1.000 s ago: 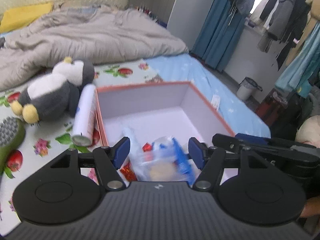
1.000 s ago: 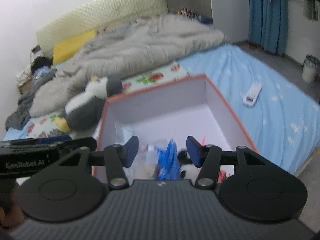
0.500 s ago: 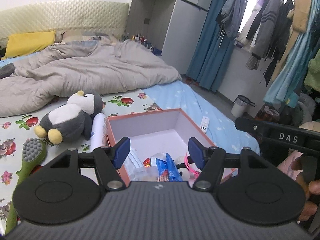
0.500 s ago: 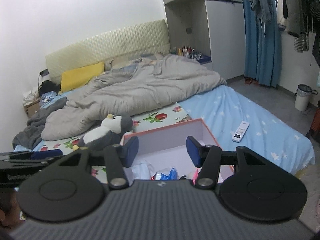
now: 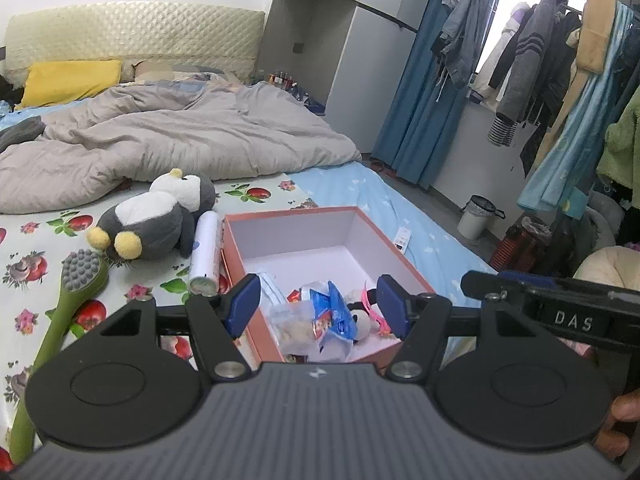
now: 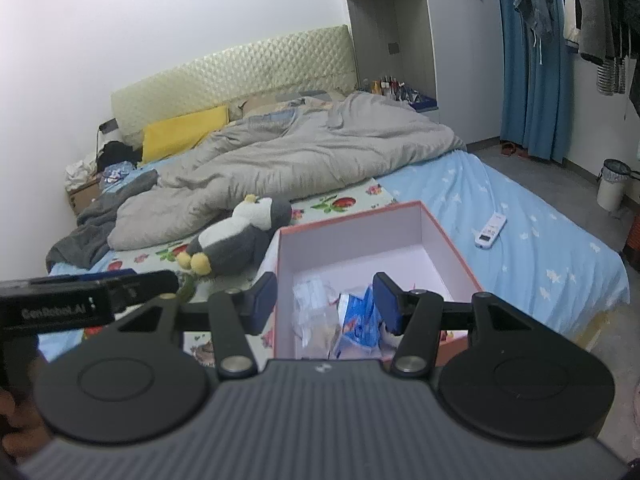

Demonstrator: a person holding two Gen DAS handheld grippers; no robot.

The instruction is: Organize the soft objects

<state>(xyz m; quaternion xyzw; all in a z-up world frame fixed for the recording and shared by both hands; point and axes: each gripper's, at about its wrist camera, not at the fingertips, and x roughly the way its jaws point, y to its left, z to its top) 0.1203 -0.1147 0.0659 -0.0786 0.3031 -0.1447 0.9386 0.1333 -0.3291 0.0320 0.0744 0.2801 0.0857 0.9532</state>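
An open pink box (image 5: 236,252) (image 6: 452,252) stands on the bed, with several plastic packets (image 5: 320,316) (image 6: 352,316) and a small panda toy (image 5: 360,322) in its near end. A grey and white penguin plush (image 5: 154,220) (image 6: 240,232) lies left of the box. Both grippers hover above and in front of the box. My left gripper (image 5: 316,306) is open, nothing between its blue pads. My right gripper (image 6: 326,300) is open and holds nothing. Each gripper shows at the edge of the other's view.
A white spray can (image 5: 206,252) lies against the box's left wall, a green massage brush (image 5: 76,284) further left. A grey duvet (image 5: 168,136) covers the far bed. A remote (image 6: 490,230) lies on the blue sheet right of the box. A bin (image 5: 476,216) and hanging clothes stand right.
Both grippers have drawn back and risen from just above the box's contents; the box now looks smaller and more of the room shows. Jaws unchanged.
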